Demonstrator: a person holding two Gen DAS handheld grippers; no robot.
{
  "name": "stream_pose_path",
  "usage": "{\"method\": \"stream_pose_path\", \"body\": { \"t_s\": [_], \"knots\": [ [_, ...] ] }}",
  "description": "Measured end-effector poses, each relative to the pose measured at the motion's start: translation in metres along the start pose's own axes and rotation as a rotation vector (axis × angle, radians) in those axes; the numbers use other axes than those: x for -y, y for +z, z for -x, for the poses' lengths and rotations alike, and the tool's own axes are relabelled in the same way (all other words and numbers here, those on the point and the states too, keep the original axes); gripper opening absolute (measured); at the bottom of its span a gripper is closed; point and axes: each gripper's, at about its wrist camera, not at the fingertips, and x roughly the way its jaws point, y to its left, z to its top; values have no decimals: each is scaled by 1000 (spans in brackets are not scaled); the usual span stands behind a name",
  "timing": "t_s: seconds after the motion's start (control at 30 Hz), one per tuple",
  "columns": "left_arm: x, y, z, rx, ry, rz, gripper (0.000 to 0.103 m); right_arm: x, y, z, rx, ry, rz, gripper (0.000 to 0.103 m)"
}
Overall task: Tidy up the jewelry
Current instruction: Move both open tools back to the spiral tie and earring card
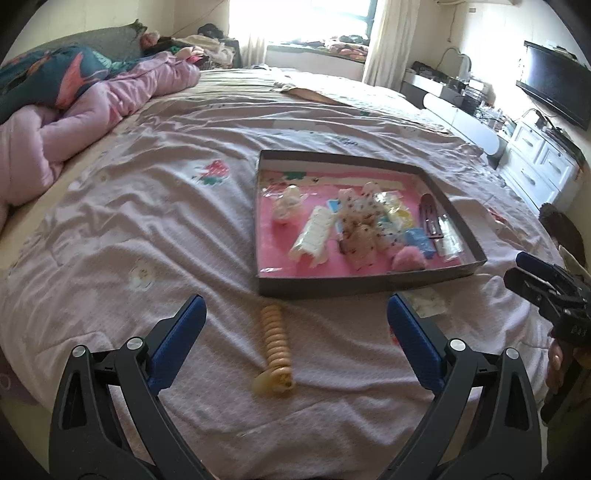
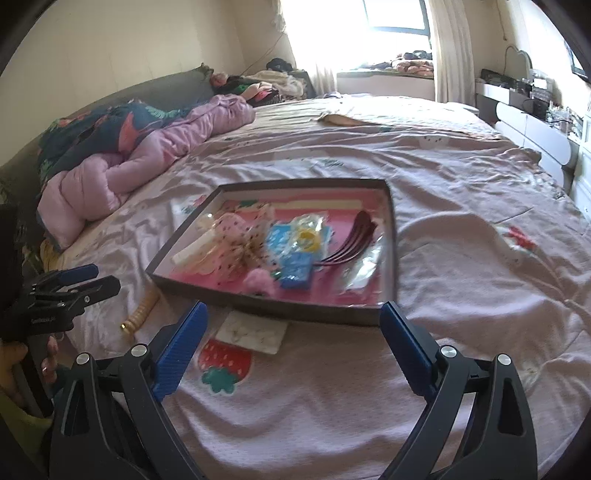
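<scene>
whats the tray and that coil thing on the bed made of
The shallow dark grey tray looks like matte cardboard: thin straight walls, folded corners, pink paper-like lining. The beige spiral coil hair tie lying outside it on the bedsheet looks like glossy plastic, with smooth shiny ridges; it could be a rubbery plastic.

Sunlit bedroom: pink-sheeted bed (image 1: 184, 229), bright curtained window (image 1: 314, 18), white dresser (image 1: 539, 162).

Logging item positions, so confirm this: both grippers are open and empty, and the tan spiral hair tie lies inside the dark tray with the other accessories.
One thing is wrong: the tan spiral hair tie lies outside the dark tray, on the pink bedspread in front of it, as the left wrist view shows. Both the left gripper and right gripper are open and empty.
</scene>
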Motion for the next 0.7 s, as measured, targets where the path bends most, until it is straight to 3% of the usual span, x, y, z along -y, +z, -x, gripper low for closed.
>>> {"method": "stream_pose_path", "body": {
  "t_s": [0.43,0.6,0.7],
  "knots": [
    [-26,-11,-15,-71,2,27,90,-33,-18,-34,-69,4,40,93],
    [-30,-14,-34,-150,-44,46,90,-37,-24,-56,-110,-4,20,93],
    [-28,-15,-47,-201,-62,47,77,-39,-27,-69,-128,-14,6,93]
  ]
}}
